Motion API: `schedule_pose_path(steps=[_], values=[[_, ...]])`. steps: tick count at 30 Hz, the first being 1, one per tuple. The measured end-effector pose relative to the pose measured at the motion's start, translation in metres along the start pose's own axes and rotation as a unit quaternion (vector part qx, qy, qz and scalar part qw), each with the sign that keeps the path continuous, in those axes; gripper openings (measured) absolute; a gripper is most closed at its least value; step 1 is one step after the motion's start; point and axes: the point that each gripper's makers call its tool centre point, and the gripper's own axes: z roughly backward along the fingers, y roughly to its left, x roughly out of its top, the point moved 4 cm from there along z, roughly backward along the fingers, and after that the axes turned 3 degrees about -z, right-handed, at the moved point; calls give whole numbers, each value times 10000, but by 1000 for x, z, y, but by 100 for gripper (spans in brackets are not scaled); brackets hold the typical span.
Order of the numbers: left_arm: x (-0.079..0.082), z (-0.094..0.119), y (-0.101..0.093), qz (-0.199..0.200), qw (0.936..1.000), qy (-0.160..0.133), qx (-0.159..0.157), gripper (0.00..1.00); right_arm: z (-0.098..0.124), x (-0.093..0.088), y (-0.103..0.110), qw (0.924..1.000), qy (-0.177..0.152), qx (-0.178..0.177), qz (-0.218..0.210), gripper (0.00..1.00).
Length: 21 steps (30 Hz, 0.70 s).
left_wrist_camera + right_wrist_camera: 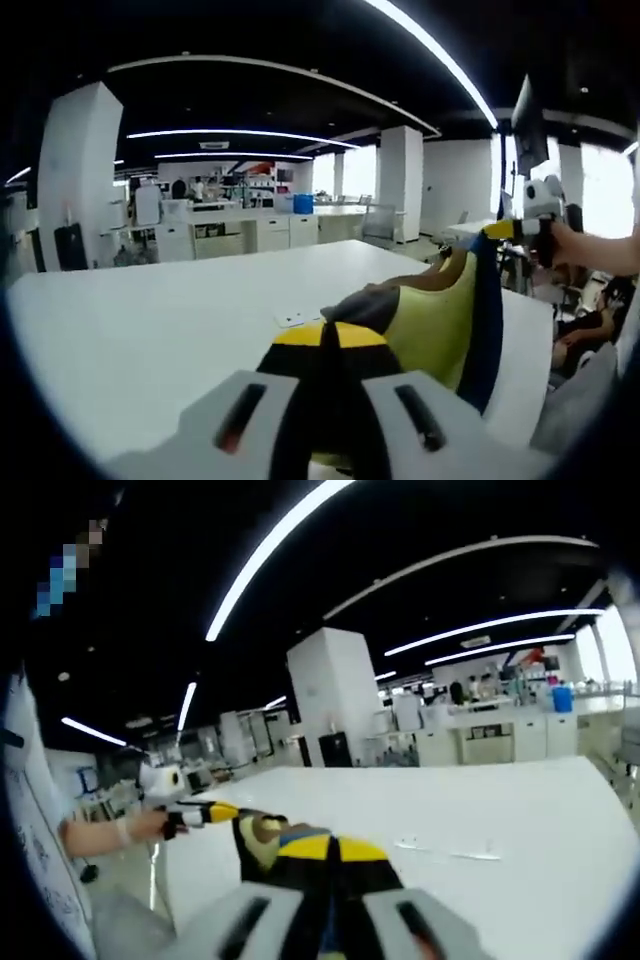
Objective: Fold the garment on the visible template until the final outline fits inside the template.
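left gripper (330,400), left gripper view, bottom centre: pale grey fingers (240,415) drawn close together, pinching a fold of the garment (435,320) that fills the narrow gap between them.

garment: yellow, black and dark blue cloth, held up off the bench (150,320). from the left fingers it rises toward the right of the frame as a stretched band with a dark blue edge, ending at the other gripper in the upper right, where a hand (570,245) holds that tool.

right gripper (330,915), right gripper view, bottom centre: fingers (250,920) likewise nearly closed, with the same yellow and black cloth (300,850) clamped between them. the cloth runs left of centre to the left gripper (190,815), gripped by a hand (140,825) at the left edge of the frame.

bench: broad white surface, lower left and centre in the left gripper view, centre and right in the right gripper view (500,820). a small flat white item (298,318) lies on it just beyond the garment; what it is cannot be told.

surroundings: open office with white columns (70,180), long ceiling light strips (430,50), white counters (250,225) and a blue container (303,203) at the back.
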Motion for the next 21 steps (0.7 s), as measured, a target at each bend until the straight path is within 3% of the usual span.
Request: schedule_pose_path(steps=[6,11,21], values=[[-4,-22,18,48,9998,-50,191,0,-21,0,-19,9999,93,-75,110,0],[-27,-50,31,100,9994,239,241,0,-44,-21,-40,9989,406,-246,17,0],[-85,-107,58,240,9959,815,316,0,-95,-77,-105,9916,1107,-553,-378,0]])
